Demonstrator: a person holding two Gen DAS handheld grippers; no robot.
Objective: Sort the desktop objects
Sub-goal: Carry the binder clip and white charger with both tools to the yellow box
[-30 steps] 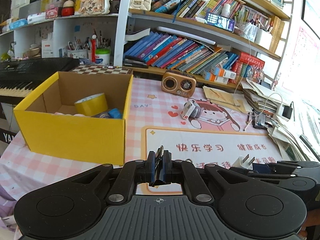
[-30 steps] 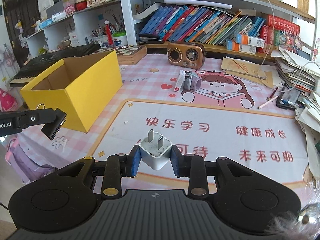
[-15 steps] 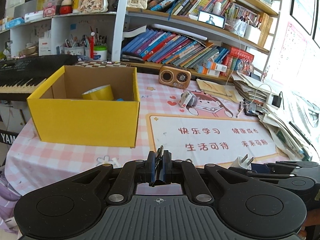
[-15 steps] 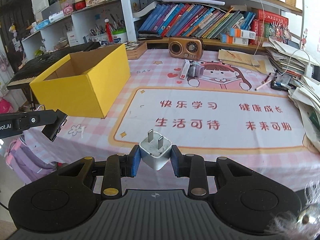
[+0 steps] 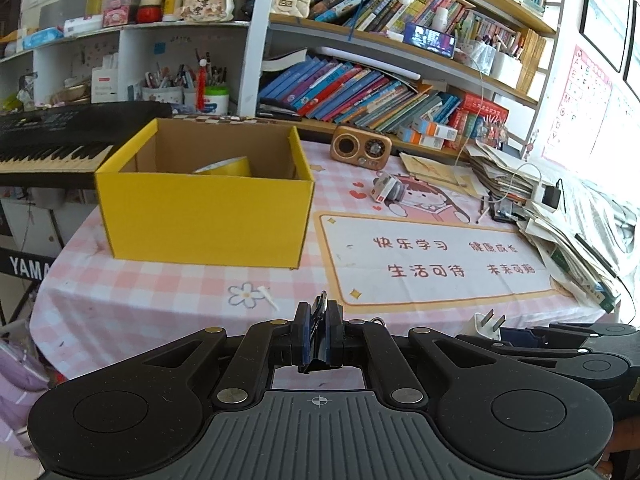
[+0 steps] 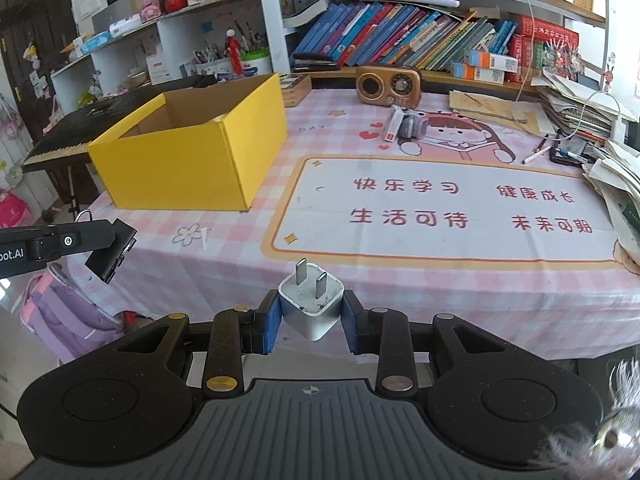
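My right gripper (image 6: pixel 311 312) is shut on a white charger plug (image 6: pixel 311 300) with its two prongs pointing up; it hangs just off the table's near edge. The plug (image 5: pixel 486 326) also shows at the lower right of the left wrist view. My left gripper (image 5: pixel 318 328) is shut on a thin black binder clip (image 5: pixel 319 308), whose body and wire loop (image 6: pixel 112 252) show at the left of the right wrist view. The open yellow box (image 5: pixel 204 216) stands on the table's left side, ahead of both grippers, with a yellow tape roll (image 5: pixel 228 167) inside.
A brown radio (image 5: pixel 361 148), a small tube and grey item (image 5: pixel 386 192) and a pen (image 6: pixel 536 156) lie on the pink checked tablecloth (image 5: pixel 160 300). Paper stacks (image 5: pixel 580 232) fill the right edge. A keyboard (image 5: pixel 52 148) stands left of the box, bookshelves behind.
Both grippers have drawn back from the table toward its near edge, so the box and mat look farther off. The plug and the clip stay gripped.
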